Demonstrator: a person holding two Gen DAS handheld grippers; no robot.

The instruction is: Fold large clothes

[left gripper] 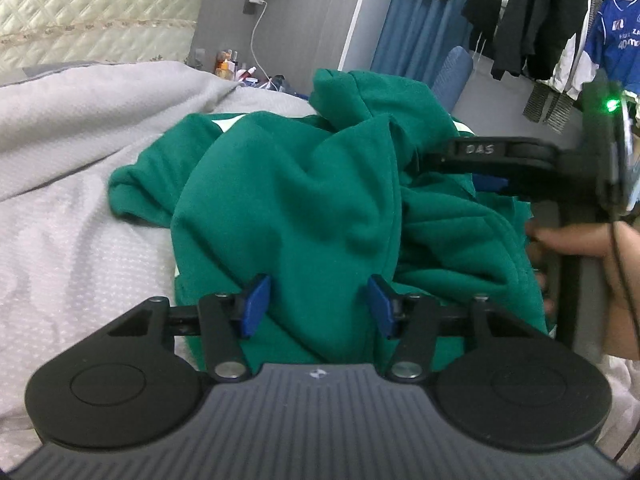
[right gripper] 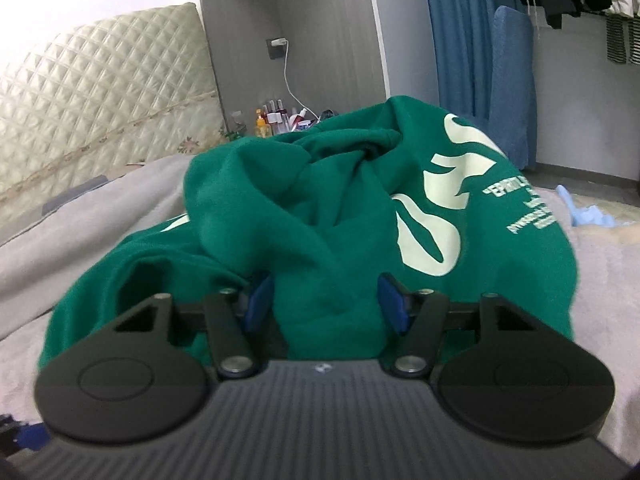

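Sweatshirt point(left gripper: 288, 200), green, sits crumpled on the grey bed point(left gripper: 72, 184). Soft, thick fleece, probably floppy, not slippery. My left gripper point(left gripper: 318, 304) and right gripper point(right gripper: 326, 300) are half open, each straddling a fold, not pinching. I'd grab the hem corners.

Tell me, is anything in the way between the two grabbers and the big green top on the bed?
Nothing visible. The green top lies crumpled on the grey bedcover, and its cloth already bulges between the blue fingers of the left gripper and the right gripper. No other object lies on it.
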